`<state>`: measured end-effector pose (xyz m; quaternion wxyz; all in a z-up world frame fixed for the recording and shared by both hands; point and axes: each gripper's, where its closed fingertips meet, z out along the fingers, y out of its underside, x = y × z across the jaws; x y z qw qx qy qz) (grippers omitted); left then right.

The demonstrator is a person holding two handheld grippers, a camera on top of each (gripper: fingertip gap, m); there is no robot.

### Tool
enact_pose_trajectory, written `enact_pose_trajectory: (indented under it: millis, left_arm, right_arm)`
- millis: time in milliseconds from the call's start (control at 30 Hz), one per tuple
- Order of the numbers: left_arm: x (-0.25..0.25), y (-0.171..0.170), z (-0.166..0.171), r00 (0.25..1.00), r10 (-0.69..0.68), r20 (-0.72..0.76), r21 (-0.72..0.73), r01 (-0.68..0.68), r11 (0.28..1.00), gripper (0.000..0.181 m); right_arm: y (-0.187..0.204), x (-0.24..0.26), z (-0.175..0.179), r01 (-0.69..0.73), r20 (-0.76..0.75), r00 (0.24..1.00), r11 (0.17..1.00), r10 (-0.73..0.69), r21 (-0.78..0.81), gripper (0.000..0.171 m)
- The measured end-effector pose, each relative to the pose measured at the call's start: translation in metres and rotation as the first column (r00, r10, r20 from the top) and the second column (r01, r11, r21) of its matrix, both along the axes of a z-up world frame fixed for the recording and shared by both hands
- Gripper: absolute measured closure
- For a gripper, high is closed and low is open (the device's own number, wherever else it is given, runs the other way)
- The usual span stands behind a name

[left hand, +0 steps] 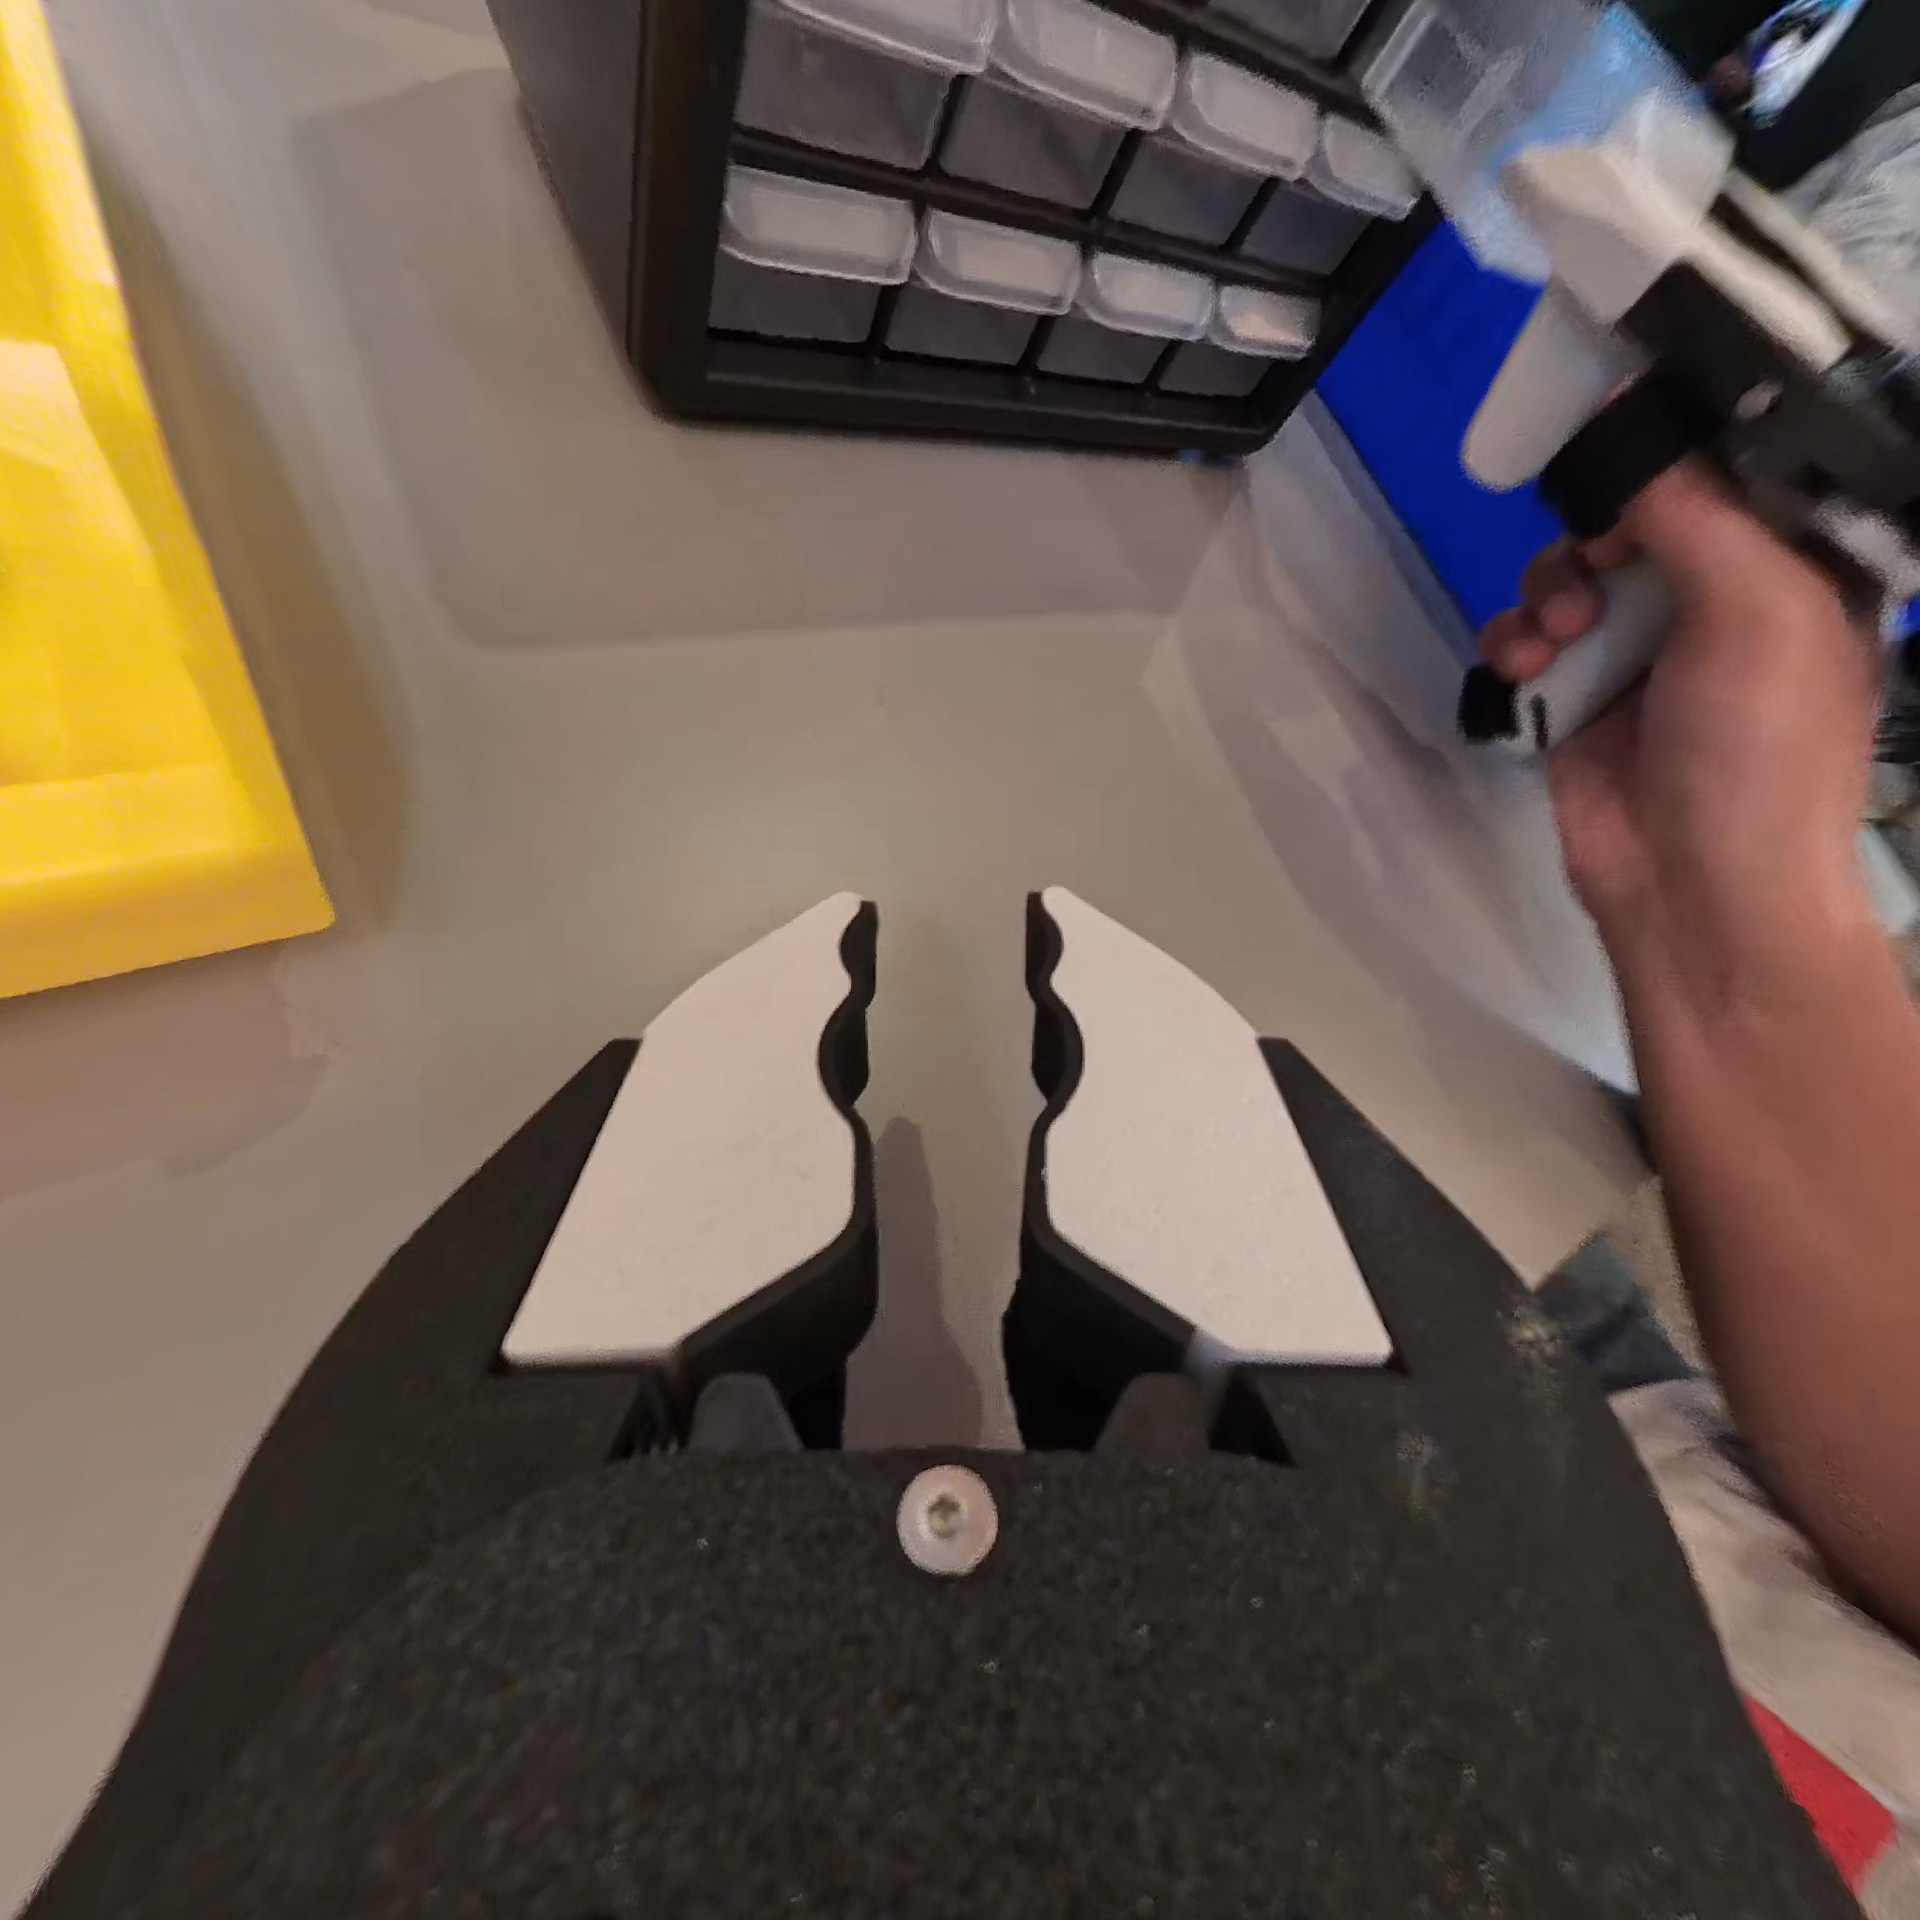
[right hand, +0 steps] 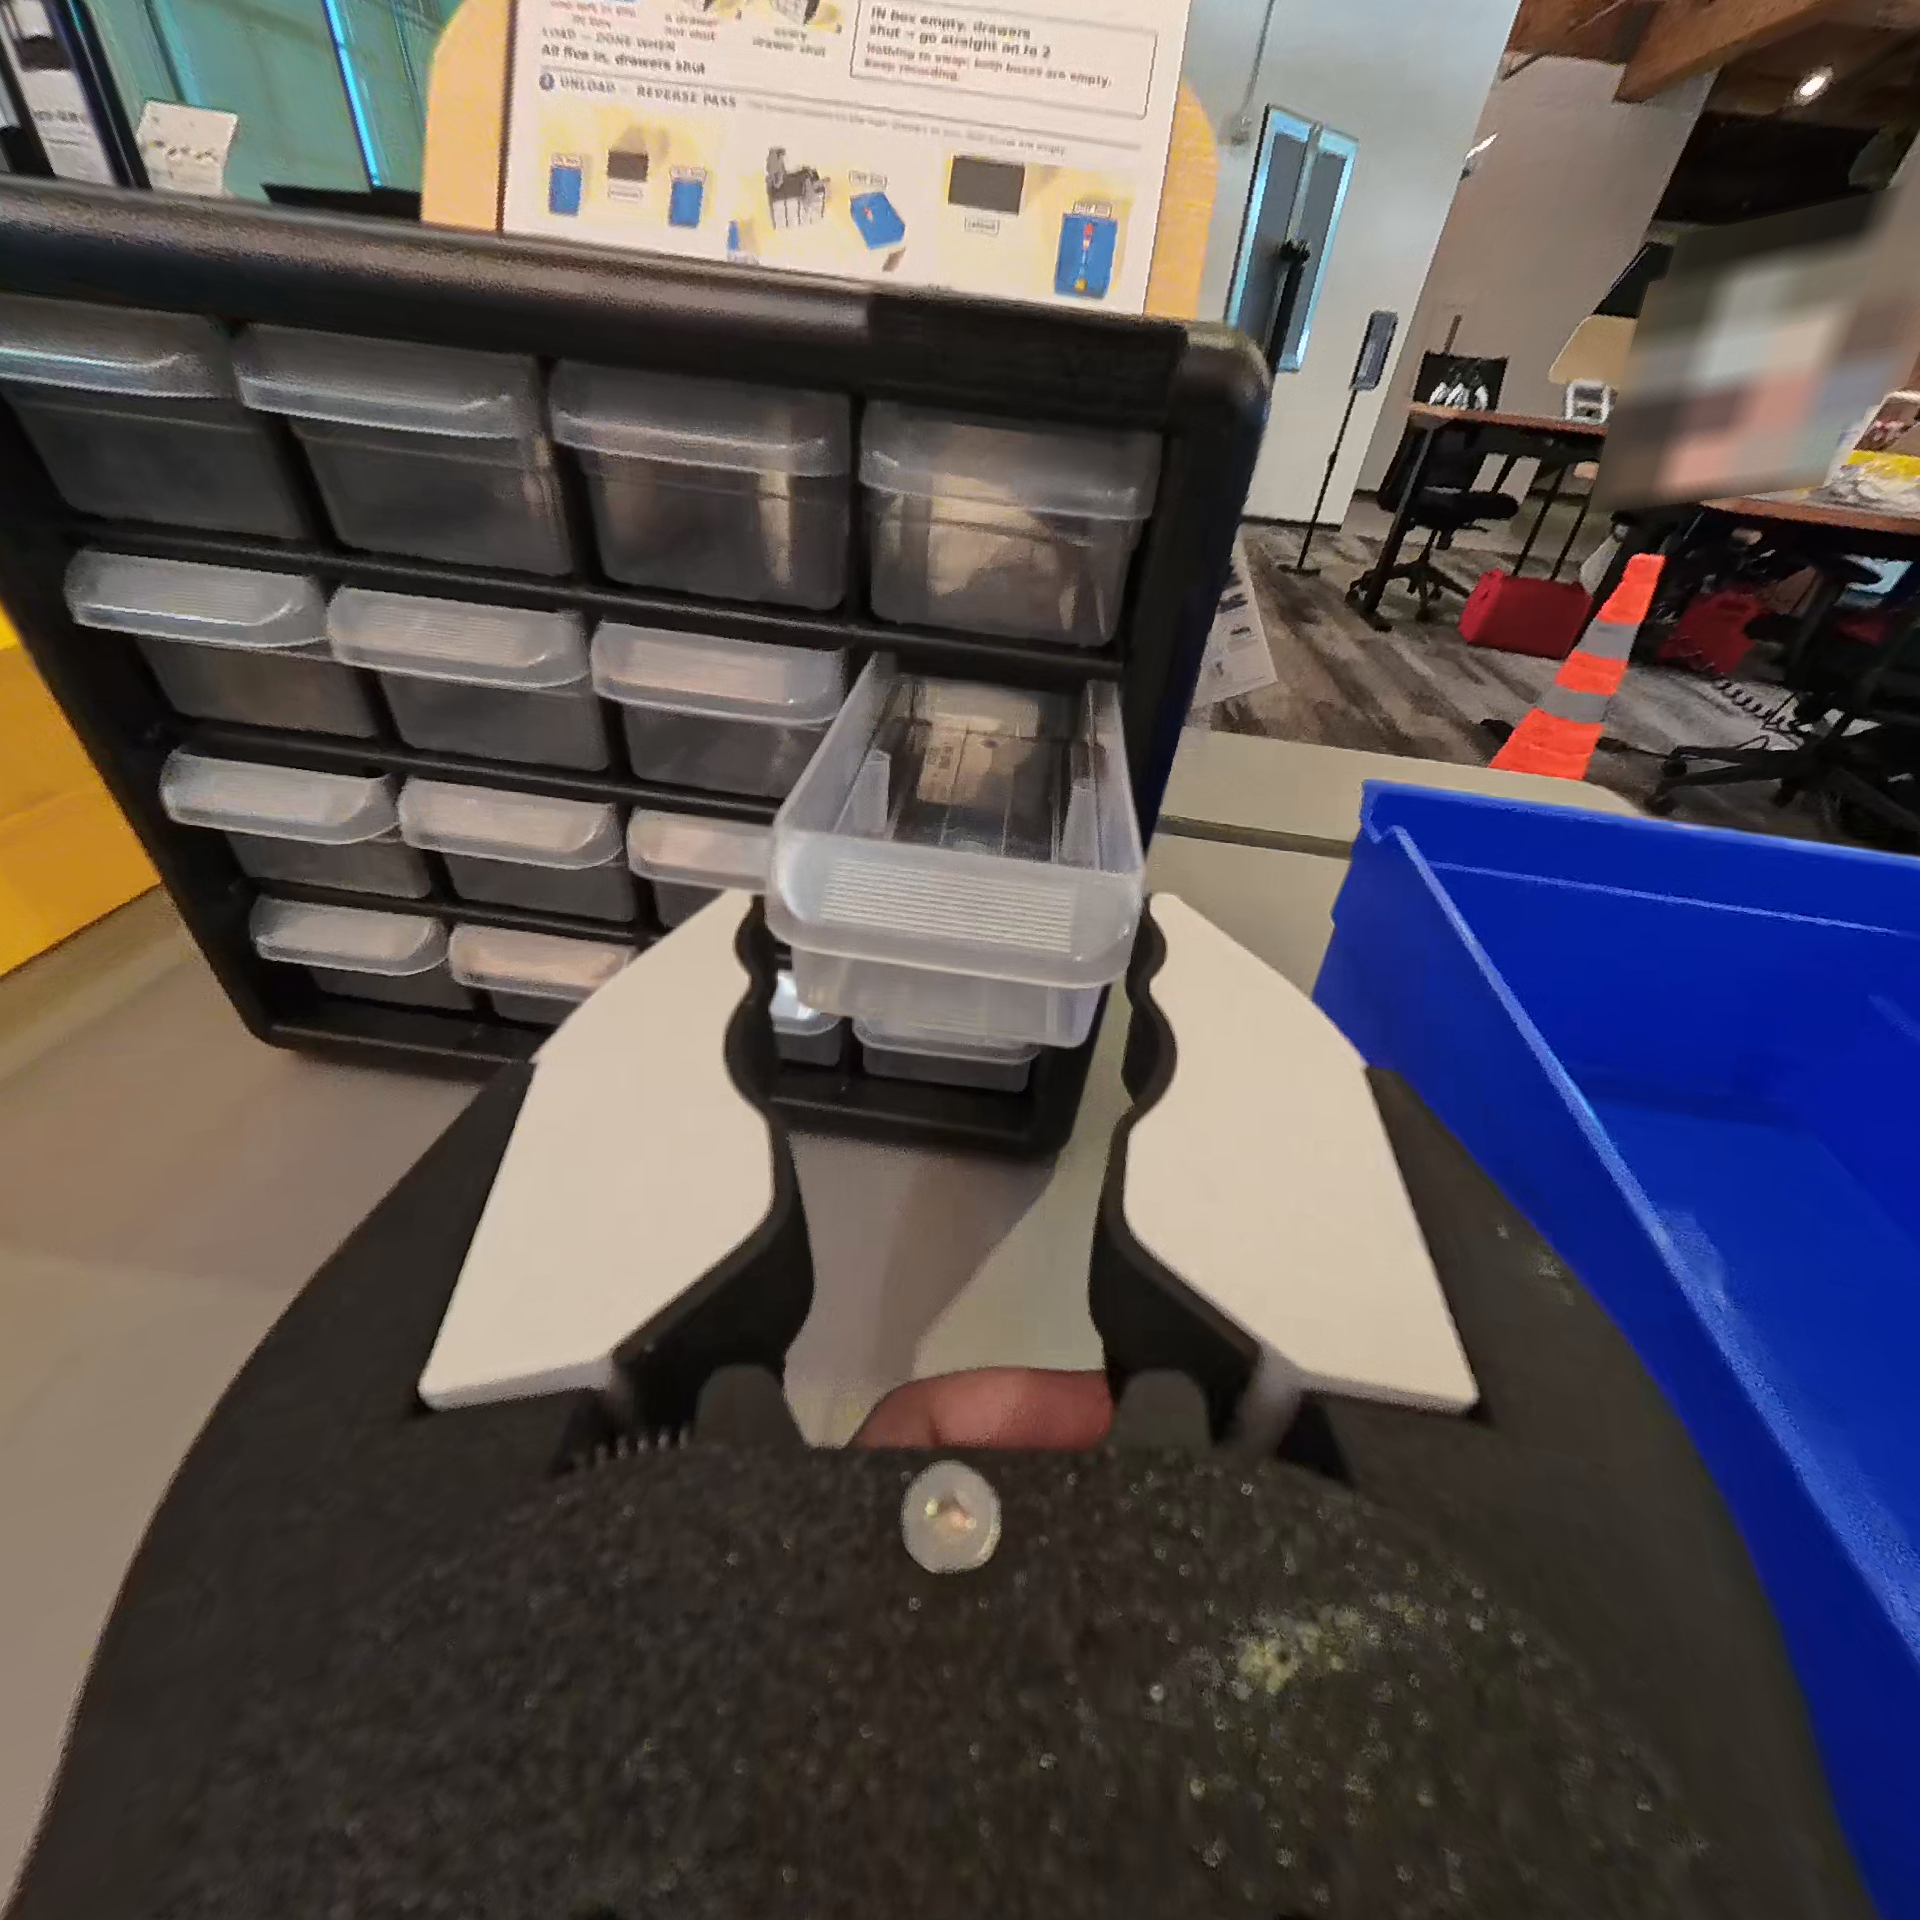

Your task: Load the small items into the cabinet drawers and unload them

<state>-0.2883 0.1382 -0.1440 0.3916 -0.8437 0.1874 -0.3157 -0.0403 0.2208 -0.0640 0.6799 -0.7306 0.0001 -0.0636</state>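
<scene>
Clear drawer (right hand: 951, 831) pulled out between right gripper (right hand: 940, 935) parted fingers, contents unclear, left gripper (left hand: 951, 914) released, blue bin (right hand: 1662, 1039) beside.

Printed headings, text and small pictures are borne by a white instruction sheet (right hand: 831, 135) behind the black drawer cabinet (right hand: 623, 312). No other writing is legible.

The cabinet (right hand: 1216, 416) has a black frame, and its drawers (right hand: 457, 665) are clear, colourless plastic that reads grey against the dark inside. The pulled-out drawer (right hand: 956, 904) is the same clear plastic, with fine ribbed lines across its front lip. The desk (left hand: 644, 727) is pale grey. One bin (right hand: 1621, 1039) is bright blue, the other bin (left hand: 114, 727) bright yellow. Each claw, left (left hand: 951, 925) and right (right hand: 945, 935), has white fingers with black inner pads on a speckled black body.
</scene>
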Motion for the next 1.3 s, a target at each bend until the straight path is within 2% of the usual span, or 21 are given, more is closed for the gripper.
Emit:
enact_pose_trajectory:
  millis: [100, 200, 267, 367, 433, 500, 600, 667, 733, 833, 1033, 1133, 1200, 1267, 1300]
  left_arm:
    - [0.001, -0.004, 0.013, 0.998, -0.049, 0.042, -0.001, 0.049, 0.999, 0.154]
    - [-0.008, -0.008, 0.041, 0.995, -0.084, 0.059, 0.019, 0.083, 0.996, 0.153]
    - [-0.023, -0.006, 0.068, 0.994, -0.092, 0.057, 0.023, 0.091, 0.996, 0.138]
    - [-0.068, 0.020, 0.085, 0.989, -0.022, -0.143, -0.008, 0.021, 1.000, 0.129]
    - [-0.102, 0.043, 0.078, 0.943, 0.029, -0.333, -0.072, -0.057, 0.996, 0.122]
    - [-0.121, 0.065, 0.071, 0.896, 0.021, -0.444, -0.116, -0.081, 0.990, 0.124]
    - [-0.126, 0.086, 0.053, 0.838, -0.126, -0.531, -0.196, 0.023, 0.980, 0.139]
    - [-0.133, 0.099, 0.035, 0.760, -0.225, -0.610, -0.251, 0.085, 0.964, 0.135]
    - [-0.136, 0.107, 0.017, 0.726, -0.305, -0.616, -0.347, 0.097, 0.933, 0.131]
    - [-0.128, 0.104, 0.000, 0.749, -0.402, -0.527, -0.510, 0.100, 0.855, 0.127]
    - [-0.115, 0.130, -0.010, 0.761, -0.393, -0.517, -0.533, 0.074, 0.843, 0.127]
    - [-0.109, 0.138, -0.021, 0.735, -0.415, -0.537, -0.553, 0.065, 0.831, 0.130]
    - [-0.108, 0.140, -0.029, 0.712, -0.433, -0.552, -0.567, 0.059, 0.821, 0.140]
    - [-0.109, 0.137, -0.037, 0.691, -0.458, -0.559, -0.593, 0.054, 0.803, 0.181]
    - [-0.110, 0.136, -0.039, 0.688, -0.461, -0.560, -0.601, 0.046, 0.798, 0.181]
  right_arm:
    - [-0.009, -0.005, 0.000, 0.007, 0.061, 0.998, 1.000, -0.007, 0.010, 0.106]
    - [-0.011, -0.004, -0.002, -0.002, 0.034, 0.999, 1.000, 0.001, 0.017, 0.106]
    - [-0.009, -0.001, -0.004, -0.013, 0.010, 1.000, 1.000, 0.013, 0.016, 0.106]
    - [-0.008, 0.000, -0.003, -0.024, -0.012, 1.000, 1.000, 0.024, 0.014, 0.106]
    - [-0.008, 0.000, -0.003, -0.023, -0.006, 1.000, 1.000, 0.023, 0.010, 0.106]
    - [-0.008, 0.000, -0.004, -0.024, -0.004, 1.000, 1.000, 0.024, 0.009, 0.106]
    - [-0.009, 0.000, -0.004, -0.027, -0.008, 1.000, 1.000, 0.027, 0.011, 0.106]
    - [-0.009, 0.000, -0.004, -0.026, -0.008, 1.000, 1.000, 0.026, 0.013, 0.106]
    - [-0.008, 0.000, -0.004, -0.025, -0.008, 1.000, 1.000, 0.025, 0.014, 0.106]
    - [-0.008, 0.000, -0.004, -0.024, -0.008, 1.000, 1.000, 0.024, 0.015, 0.106]
    - [-0.008, -0.001, -0.004, -0.025, -0.010, 1.000, 1.000, 0.025, 0.013, 0.106]
    - [-0.009, 0.000, -0.004, -0.028, -0.011, 1.000, 1.000, 0.028, 0.014, 0.106]
    - [-0.009, 0.000, -0.004, -0.029, -0.011, 1.000, 1.000, 0.029, 0.013, 0.106]
    - [-0.009, 0.000, -0.004, -0.029, -0.011, 1.000, 1.000, 0.029, 0.012, 0.106]
    - [-0.009, 0.000, -0.004, -0.029, -0.011, 1.000, 0.999, 0.029, 0.012, 0.106]
